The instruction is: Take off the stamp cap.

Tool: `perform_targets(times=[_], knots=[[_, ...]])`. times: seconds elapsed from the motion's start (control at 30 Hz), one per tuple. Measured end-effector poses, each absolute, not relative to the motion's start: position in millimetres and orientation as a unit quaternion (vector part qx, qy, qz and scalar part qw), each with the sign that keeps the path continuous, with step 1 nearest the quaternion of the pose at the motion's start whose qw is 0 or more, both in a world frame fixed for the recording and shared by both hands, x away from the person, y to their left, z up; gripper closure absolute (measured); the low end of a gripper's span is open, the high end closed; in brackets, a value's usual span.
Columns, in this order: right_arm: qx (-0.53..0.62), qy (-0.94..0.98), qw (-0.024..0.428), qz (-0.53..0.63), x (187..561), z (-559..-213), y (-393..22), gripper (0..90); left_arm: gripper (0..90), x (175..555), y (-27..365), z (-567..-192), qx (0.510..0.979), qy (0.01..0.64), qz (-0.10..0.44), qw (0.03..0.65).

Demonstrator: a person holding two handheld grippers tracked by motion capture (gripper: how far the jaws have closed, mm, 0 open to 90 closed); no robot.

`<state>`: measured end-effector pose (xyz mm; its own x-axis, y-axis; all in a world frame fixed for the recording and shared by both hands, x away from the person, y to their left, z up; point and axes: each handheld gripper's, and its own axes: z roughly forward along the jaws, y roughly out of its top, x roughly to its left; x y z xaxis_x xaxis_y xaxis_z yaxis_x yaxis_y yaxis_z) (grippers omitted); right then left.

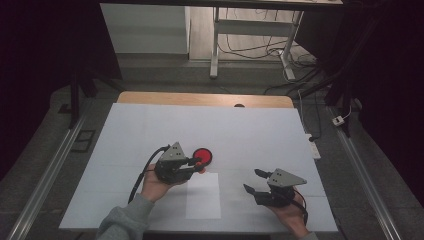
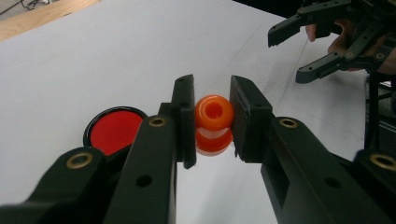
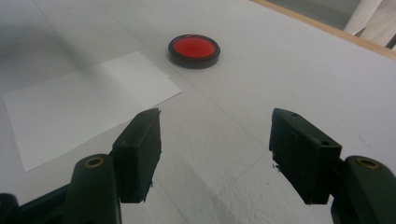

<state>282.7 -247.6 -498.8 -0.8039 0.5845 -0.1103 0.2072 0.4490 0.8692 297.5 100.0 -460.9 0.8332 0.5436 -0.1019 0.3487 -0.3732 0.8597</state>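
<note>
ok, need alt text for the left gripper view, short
Two black jaws of the left claw pinch a small orange stamp-like piece above a white table. A red disc in a black rim lies to its left; the right claw hovers open at top right.

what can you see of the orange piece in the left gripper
The orange piece is small, glossy and plastic-looking: a rounded bead-like top with a hole in its end, above a wider lower bulge. The left gripper pinches it from both sides, its black pads touching it, above the white table cover near the red disc.
</note>
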Motion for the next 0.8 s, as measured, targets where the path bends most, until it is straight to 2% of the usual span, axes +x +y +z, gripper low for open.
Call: perform_targets(times=[0.8], knots=[[0.222, 0.835, 0.179, 0.471, 288, -506, -213, 33.8, 72.4, 299, 95, -464, 0.827, 0.265, 0.085, 0.488]])
